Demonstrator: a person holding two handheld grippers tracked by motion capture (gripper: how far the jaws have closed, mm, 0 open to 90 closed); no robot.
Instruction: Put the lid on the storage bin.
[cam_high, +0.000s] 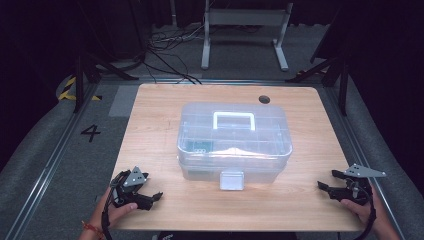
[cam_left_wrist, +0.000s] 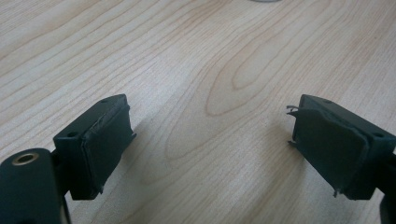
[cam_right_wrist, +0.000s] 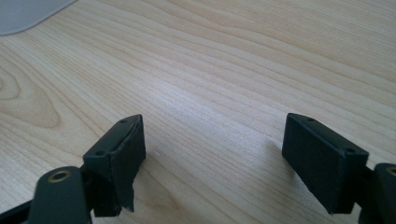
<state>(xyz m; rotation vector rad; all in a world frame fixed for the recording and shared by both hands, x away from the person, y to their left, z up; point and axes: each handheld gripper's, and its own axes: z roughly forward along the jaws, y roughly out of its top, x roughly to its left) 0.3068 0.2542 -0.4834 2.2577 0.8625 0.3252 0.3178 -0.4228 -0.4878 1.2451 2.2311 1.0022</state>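
The desk (cam_high: 150, 125) is a pale wood-grain slab with rounded corners and a small round cable hole (cam_high: 264, 99) near its far edge, and it carries one large thing: a clear plastic box (cam_high: 234, 142), rectangular with softened corners, whose lid has a white handle (cam_high: 234, 121) recessed in the top and a frosted square latch (cam_high: 232, 180) hanging at the middle of the front wall. The box sits ahead of both grippers and between them, well apart from each. The left gripper (cam_high: 148, 196) rests low at the near left edge of the desk, its jaws spread wide with only bare wood between them, as the left gripper view confirms (cam_left_wrist: 210, 144); its rubber pads (cam_left_wrist: 107, 149) look worn and frayed at the edges. The right gripper (cam_high: 327, 181) sits at the near right edge, likewise wide open and empty (cam_right_wrist: 212, 161), its jaws pointing inward toward the box. By my reading nothing has been started: the latch looks closed and the lid down. The next move probably calls for one gripper to travel forward and inward to the latch, a small smooth tab needing a careful pinch or lift, while the other steadies the slippery box.
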